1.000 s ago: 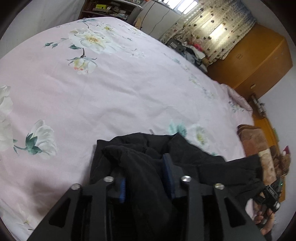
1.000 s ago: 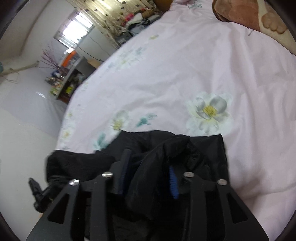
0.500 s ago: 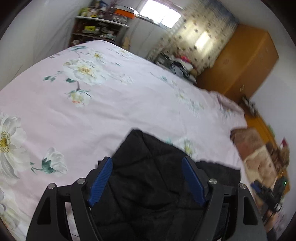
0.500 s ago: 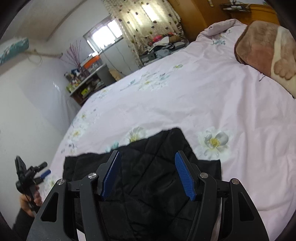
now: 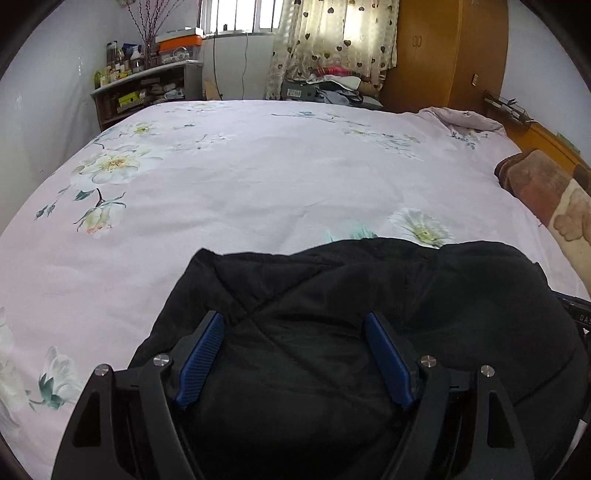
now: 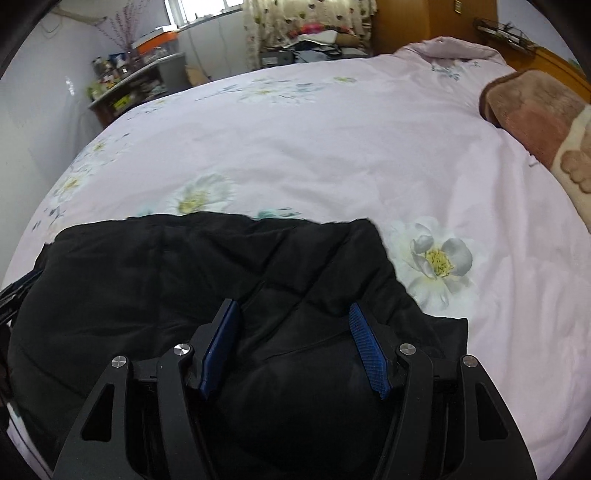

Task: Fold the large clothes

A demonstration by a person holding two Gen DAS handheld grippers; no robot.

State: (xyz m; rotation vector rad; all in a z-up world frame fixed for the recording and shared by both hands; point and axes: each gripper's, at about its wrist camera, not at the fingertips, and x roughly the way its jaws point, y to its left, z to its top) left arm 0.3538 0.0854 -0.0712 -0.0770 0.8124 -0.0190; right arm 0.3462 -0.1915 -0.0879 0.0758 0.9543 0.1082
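Home bedroom. Large bed with pink floral-print cotton sheet (image 5: 258,177) fills most of the view. Tall orange-brown wooden wardrobe (image 5: 443,55) against the far wall, cream heart-print curtain (image 5: 332,33) over a bright window, cluttered wooden shelf unit with bottles and boxes (image 5: 144,88), brown plush blanket (image 6: 535,110) near the headboard.

Soft daylight from the far window (image 5: 240,14), strong fisheye bending and dark vignetted corners.
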